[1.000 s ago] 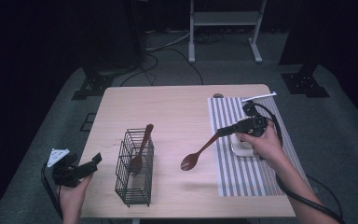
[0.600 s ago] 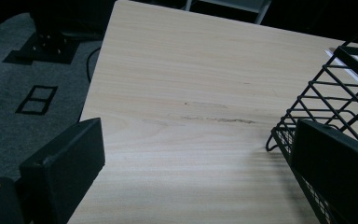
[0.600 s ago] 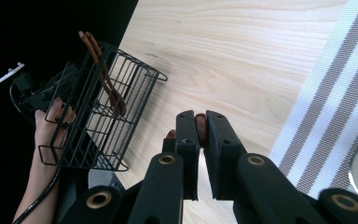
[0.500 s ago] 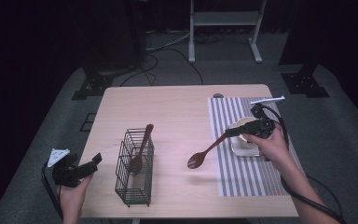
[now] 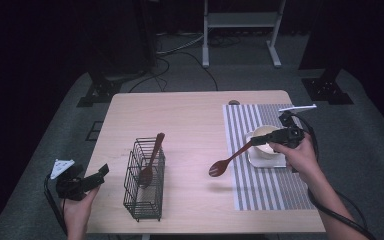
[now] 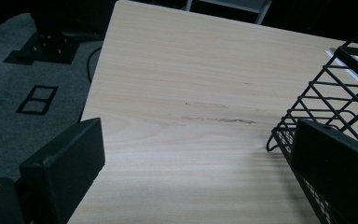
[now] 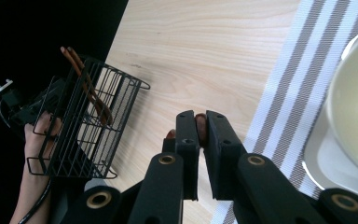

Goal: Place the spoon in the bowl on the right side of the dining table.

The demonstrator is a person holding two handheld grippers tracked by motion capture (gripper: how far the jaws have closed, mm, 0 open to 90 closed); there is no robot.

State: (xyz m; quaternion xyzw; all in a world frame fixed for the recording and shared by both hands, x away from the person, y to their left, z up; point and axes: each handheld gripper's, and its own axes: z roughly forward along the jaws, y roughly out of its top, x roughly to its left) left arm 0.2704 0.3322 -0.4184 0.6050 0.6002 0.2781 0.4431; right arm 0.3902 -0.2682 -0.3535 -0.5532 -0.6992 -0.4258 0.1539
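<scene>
Spoon (image 5: 227, 161) hangs between wire basket (image 5: 142, 186) and bowl (image 5: 267, 137).

Black hand-held gripper (image 7: 198, 135), brass-ringed screws

Left gripper (image 5: 101, 172) agape, right gripper (image 5: 253, 142) clamped.

dim room, grey carpet (image 5: 45, 150), light wooden table (image 5: 190, 115), white stand (image 5: 240, 20) behind.
</scene>
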